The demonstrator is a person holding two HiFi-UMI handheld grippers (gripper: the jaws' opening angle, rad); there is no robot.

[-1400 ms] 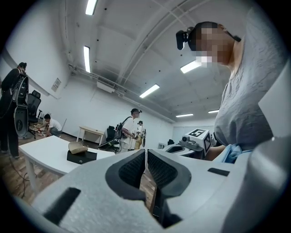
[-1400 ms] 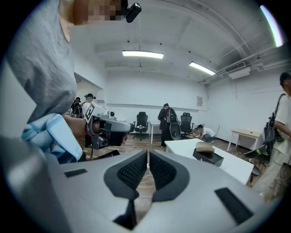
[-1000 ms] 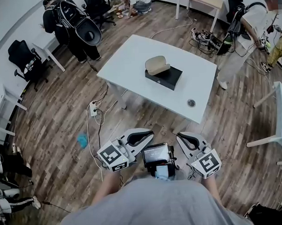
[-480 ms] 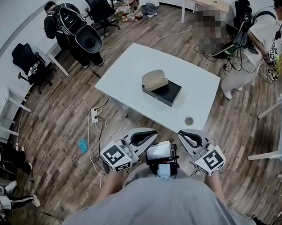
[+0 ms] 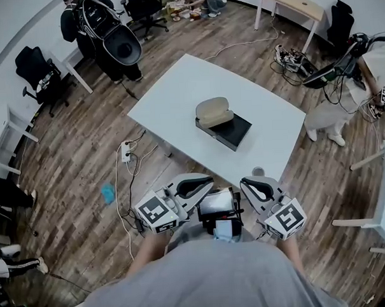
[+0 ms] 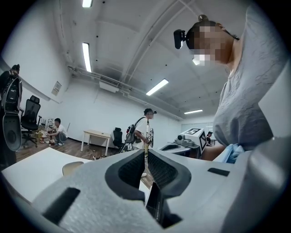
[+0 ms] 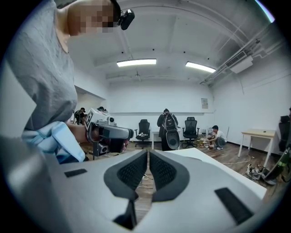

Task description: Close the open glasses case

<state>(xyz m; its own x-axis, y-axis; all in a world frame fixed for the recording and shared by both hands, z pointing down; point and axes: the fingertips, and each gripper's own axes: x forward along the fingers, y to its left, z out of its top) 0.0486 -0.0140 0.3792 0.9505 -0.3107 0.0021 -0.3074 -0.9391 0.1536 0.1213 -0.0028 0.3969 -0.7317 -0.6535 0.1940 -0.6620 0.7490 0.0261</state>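
- Head view: a beige oval glasses case (image 5: 214,110) was seen lying open on a flat black box (image 5: 235,135), which was set near the middle of a white rectangular desk (image 5: 177,93).
- A small round grey object (image 5: 258,171) was noted at the desk's near corner, well apart from the black box.
- The left tool (image 5: 204,181) and the right tool (image 5: 246,183) were held side by side close to a grey-shirted torso (image 5: 210,276), just short of the desk's near edge and well apart from the glasses case.
- A small dark screen device (image 5: 215,206) was seen between the two tools.
- Left gripper view: the left tool's jaws were found clenched together with nothing between them. The glasses case was shown beyond them, to the left, on the desk's white top.
- Right gripper view: the right tool's jaws were likewise clenched and empty. Brown wooden floor (image 7: 145,182) was seen through the gap below the pads, and the desk's edge was seen to the right.
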